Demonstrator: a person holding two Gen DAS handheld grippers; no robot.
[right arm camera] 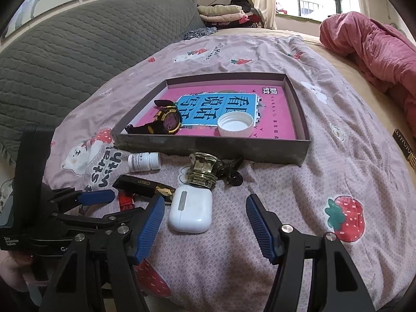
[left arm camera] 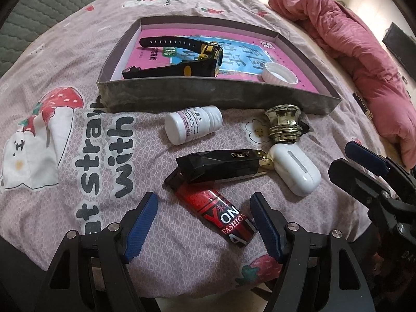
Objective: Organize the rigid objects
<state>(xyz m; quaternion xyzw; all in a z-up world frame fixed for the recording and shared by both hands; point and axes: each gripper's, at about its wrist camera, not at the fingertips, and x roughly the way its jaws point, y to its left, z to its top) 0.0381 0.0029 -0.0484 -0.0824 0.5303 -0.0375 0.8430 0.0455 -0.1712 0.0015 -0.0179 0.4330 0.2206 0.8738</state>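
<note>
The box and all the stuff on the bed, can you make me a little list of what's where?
in the box: black watch, white cap, pink book
on the bedspread: white pill bottle, black case, red tube, white earbud case, gold knob
left gripper: open, empty, above the red tube
right gripper: open, empty, near the white earbud case

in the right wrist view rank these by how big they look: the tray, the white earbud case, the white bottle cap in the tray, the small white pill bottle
1. tray, by far the largest.
2. white earbud case, though it lies nearest the camera, which inflates it.
3. white bottle cap.
4. small white pill bottle.
The last two look close; the cap is farther off, so don't trust that order.
</note>
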